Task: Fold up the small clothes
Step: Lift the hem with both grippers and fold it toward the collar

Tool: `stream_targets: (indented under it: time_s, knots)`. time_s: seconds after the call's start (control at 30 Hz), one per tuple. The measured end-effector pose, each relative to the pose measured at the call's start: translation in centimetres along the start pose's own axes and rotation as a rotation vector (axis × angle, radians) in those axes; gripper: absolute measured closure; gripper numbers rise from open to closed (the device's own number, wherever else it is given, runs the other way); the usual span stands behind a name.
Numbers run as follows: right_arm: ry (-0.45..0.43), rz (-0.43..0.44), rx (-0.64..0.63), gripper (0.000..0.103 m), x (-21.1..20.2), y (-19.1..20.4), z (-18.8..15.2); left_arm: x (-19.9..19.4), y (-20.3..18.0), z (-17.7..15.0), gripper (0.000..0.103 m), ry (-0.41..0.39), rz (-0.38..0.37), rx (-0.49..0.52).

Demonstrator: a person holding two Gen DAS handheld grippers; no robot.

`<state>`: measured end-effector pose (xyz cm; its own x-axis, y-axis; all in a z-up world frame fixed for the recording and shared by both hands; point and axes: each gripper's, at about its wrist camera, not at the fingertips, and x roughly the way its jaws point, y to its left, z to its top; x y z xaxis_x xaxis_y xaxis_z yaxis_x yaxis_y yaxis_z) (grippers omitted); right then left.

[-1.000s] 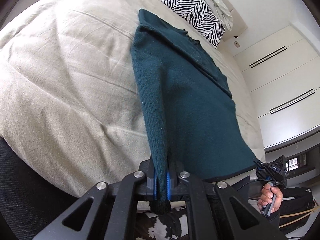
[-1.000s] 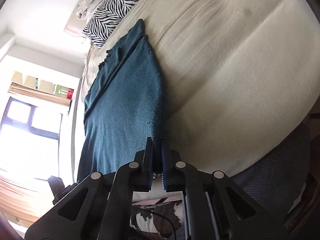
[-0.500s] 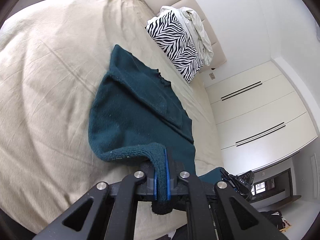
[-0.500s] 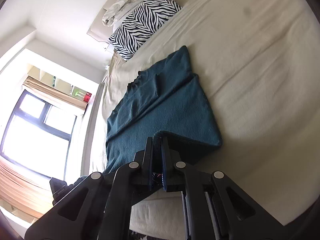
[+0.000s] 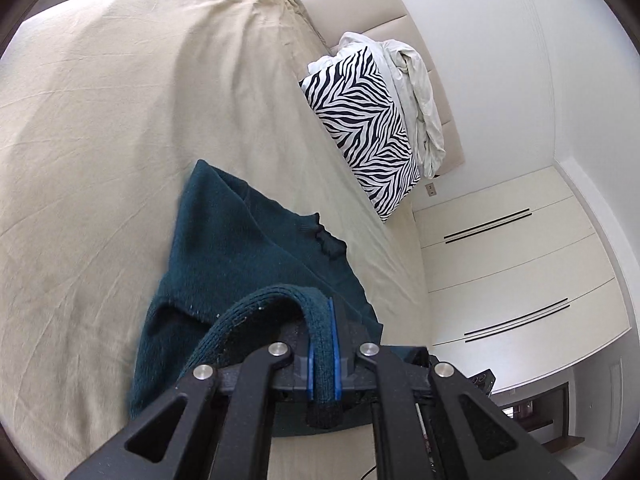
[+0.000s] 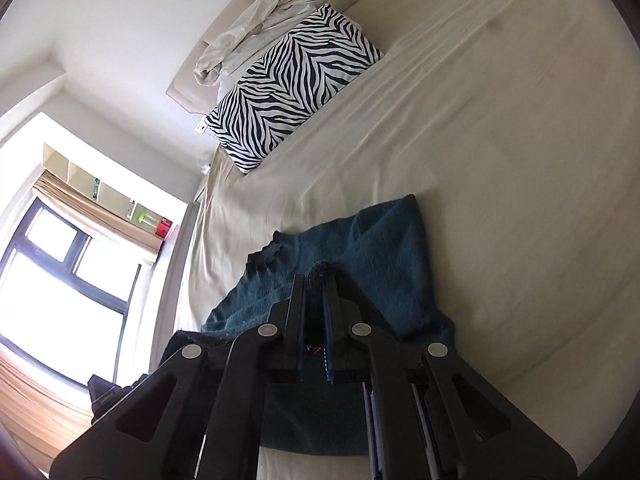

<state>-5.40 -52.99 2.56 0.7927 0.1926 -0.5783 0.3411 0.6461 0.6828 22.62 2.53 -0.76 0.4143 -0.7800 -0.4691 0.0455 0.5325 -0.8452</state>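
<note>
A dark teal knitted sweater [image 5: 240,256] lies on the beige bed [image 5: 100,120]; its near part is lifted and doubled over the far part. My left gripper [image 5: 324,344] is shut on a thick ribbed hem corner, which loops up to the left of the jaws. In the right wrist view the same sweater [image 6: 396,264] lies ahead. My right gripper [image 6: 315,280] is shut on the other hem corner; a tuft of knit shows between the fingertips. Both grippers hover over the sweater's middle.
A zebra-striped pillow [image 5: 364,128] and a crumpled white sheet [image 5: 416,92] lie at the headboard; the pillow also shows in the right wrist view [image 6: 292,80]. White wardrobe doors [image 5: 512,264] stand on the right. A window [image 6: 60,272] is on the left.
Both grippers have carried the sweater's hem up from the bed's near edge and forward toward the collar. The sweater has gone from stretched out long to folded over itself.
</note>
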Motion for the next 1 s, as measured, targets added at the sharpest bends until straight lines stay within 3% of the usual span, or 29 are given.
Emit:
stream_targets:
  time_s: [0.33, 0.37, 0.43, 0.47, 0.5, 0.53, 0.6, 0.8, 1.0]
  knots:
    - [0.014, -0.085, 0.079, 0.097, 11.8, -2.5, 5.1, 8.0, 2.7, 6.4, 0.092, -0.020, 0.089, -0.042]
    - [0.016, -0.097, 0.094, 0.096, 12.9, -2.9, 5.5, 8.7, 3.4, 6.9, 0.087, -0.024, 0.116, -0.053]
    - [0.024, -0.142, 0.114, 0.093, 15.1, -3.7, 6.0, 9.9, 5.0, 7.3, 0.045, -0.016, 0.149, -0.096]
    - [0.036, -0.180, 0.118, 0.090, 16.0, -4.2, 6.0, 9.9, 5.6, 7.2, 0.041, -0.024, 0.149, -0.112]
    - [0.037, -0.223, 0.126, 0.077, 16.6, -4.7, 6.0, 9.8, 5.9, 7.0, 0.039, -0.027, 0.143, -0.112]
    - [0.034, -0.237, 0.138, 0.056, 16.9, -5.1, 5.9, 9.6, 6.0, 6.8, 0.037, -0.023, 0.138, -0.102]
    - [-0.005, -0.196, 0.141, 0.046, 16.4, -5.4, 5.6, 9.0, 5.9, 6.0, 0.037, -0.019, 0.146, -0.067]
    - [-0.012, -0.248, -0.007, 0.045, 13.3, -4.1, 3.2, 6.2, 4.1, 2.5, 0.037, -0.035, 0.245, 0.120]
    - [0.016, -0.287, -0.195, 0.046, 8.9, -2.4, -1.8, 4.4, 5.0, -1.1, 0.038, -0.029, 0.311, 0.182]
